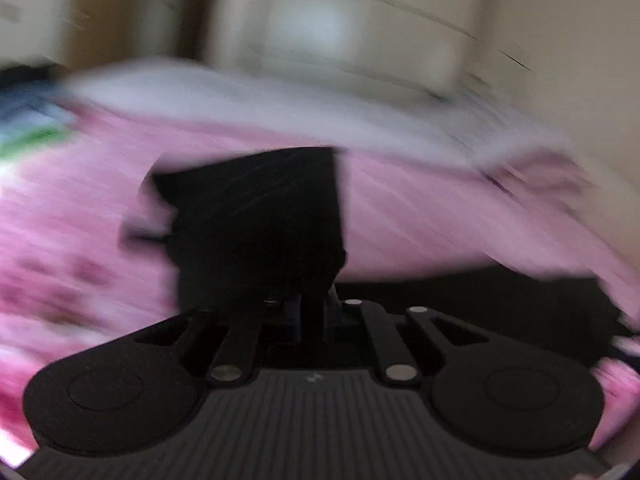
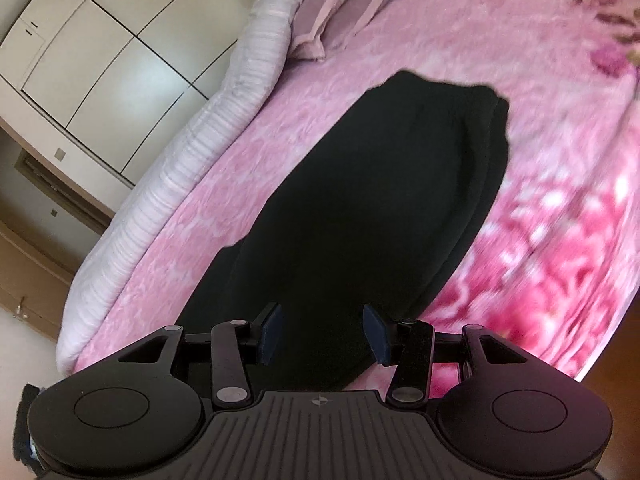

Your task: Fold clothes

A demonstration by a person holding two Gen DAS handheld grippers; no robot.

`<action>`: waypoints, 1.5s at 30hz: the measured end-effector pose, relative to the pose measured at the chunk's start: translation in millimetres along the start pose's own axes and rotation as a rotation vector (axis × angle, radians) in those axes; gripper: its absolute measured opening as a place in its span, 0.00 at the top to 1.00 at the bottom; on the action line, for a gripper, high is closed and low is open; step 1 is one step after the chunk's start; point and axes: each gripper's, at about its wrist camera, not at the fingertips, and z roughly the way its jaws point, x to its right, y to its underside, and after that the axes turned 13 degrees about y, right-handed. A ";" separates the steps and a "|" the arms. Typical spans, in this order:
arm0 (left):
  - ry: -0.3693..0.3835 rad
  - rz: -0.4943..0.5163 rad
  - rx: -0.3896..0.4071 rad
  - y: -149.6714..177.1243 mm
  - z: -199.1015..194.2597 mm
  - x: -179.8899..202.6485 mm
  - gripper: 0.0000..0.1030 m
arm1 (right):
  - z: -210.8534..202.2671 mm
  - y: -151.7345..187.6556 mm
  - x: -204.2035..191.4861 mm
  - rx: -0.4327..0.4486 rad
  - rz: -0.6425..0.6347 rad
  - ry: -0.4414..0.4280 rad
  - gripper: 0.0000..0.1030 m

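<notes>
A black garment lies stretched out flat on the pink flowered bed cover. My right gripper hovers over its near end, jaws open, and the blue pads stand apart with no cloth pinched between them. The left wrist view is heavily blurred. In it my left gripper is shut on a part of the black garment, which stands up from the closed jaws in front of the pink cover and hides the fingertips.
A rolled white quilt runs along the bed's far edge, with mauve pillows at its end. Cream wardrobe doors and a wooden door frame stand beyond the bed. Blue and green items blur at the left.
</notes>
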 end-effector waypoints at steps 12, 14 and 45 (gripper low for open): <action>0.179 -0.225 -0.166 11.0 -0.8 -22.8 0.79 | -23.0 7.6 -15.5 0.001 -0.055 -0.047 0.53; 0.109 -0.236 -0.176 6.5 -8.6 -39.7 0.79 | -18.9 18.2 -31.8 -0.054 -0.054 -0.140 0.53; 0.172 -0.419 -0.197 5.7 -11.3 -119.7 0.79 | 59.1 133.4 -198.1 -0.211 -0.385 -0.309 0.96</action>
